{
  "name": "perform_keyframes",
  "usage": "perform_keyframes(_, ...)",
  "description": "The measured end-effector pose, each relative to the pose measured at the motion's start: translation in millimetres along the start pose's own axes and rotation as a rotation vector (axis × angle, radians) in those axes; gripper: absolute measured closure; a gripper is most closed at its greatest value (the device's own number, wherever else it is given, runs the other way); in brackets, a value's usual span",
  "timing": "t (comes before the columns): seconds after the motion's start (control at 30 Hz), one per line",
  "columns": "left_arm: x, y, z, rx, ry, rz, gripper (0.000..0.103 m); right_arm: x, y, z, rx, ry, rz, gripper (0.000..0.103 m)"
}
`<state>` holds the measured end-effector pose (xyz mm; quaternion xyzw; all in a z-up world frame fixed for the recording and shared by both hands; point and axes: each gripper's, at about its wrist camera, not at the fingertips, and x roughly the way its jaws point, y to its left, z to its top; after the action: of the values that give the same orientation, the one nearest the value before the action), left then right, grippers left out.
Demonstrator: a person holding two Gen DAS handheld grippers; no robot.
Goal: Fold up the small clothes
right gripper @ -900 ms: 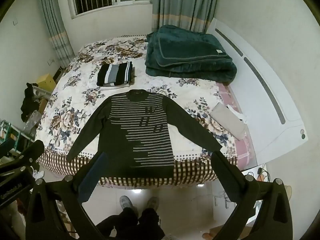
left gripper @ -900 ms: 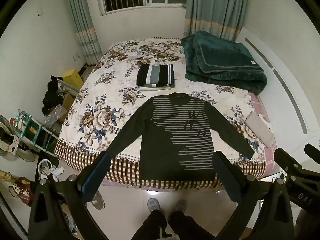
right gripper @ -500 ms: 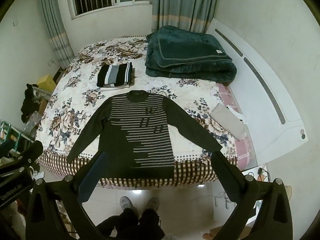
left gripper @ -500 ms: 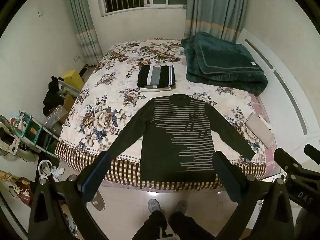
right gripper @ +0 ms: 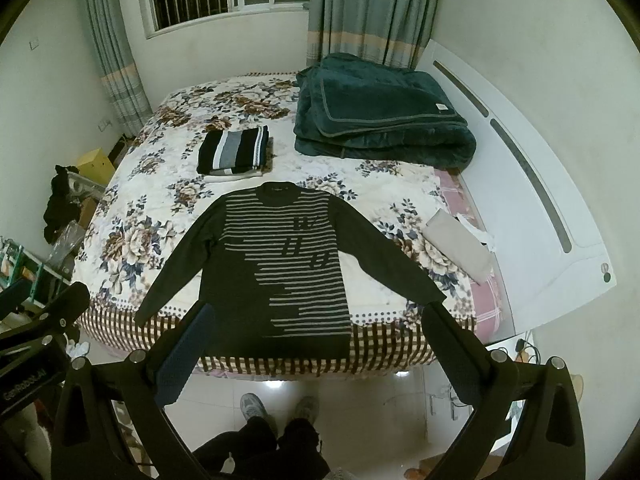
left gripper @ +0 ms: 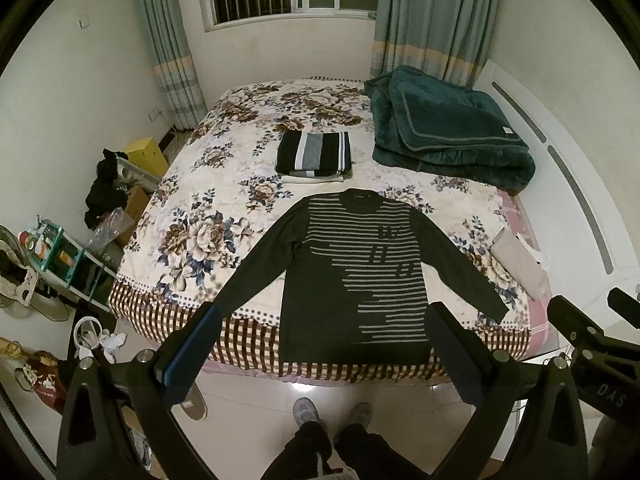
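Note:
A dark sweater with grey stripes lies flat, face up, on the floral bedspread, sleeves spread out, hem at the near edge of the bed. It also shows in the right wrist view. My left gripper is open and empty, held high above the floor in front of the bed. My right gripper is open and empty too, beside it. A folded striped garment lies on another folded piece beyond the sweater's collar.
A folded green blanket sits at the far right of the bed. A beige folded item lies at the right edge by the white headboard. Clutter and a rack stand on the floor left. My feet are below.
Both grippers have drawn back slightly from the bed; the sweater sits a little lower in view. Nothing on the bed has moved.

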<state>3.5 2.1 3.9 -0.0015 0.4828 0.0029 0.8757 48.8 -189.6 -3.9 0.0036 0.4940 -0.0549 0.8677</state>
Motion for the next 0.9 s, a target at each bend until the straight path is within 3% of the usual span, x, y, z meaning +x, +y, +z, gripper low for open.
perform_keyframes(0.9, 0.4, 1.4, 3.9, -0.005, -0.007, -0.010, 0.000, -6.1, 4.1, 11.0, -0.003, -0.010, 0.000, 0.000)
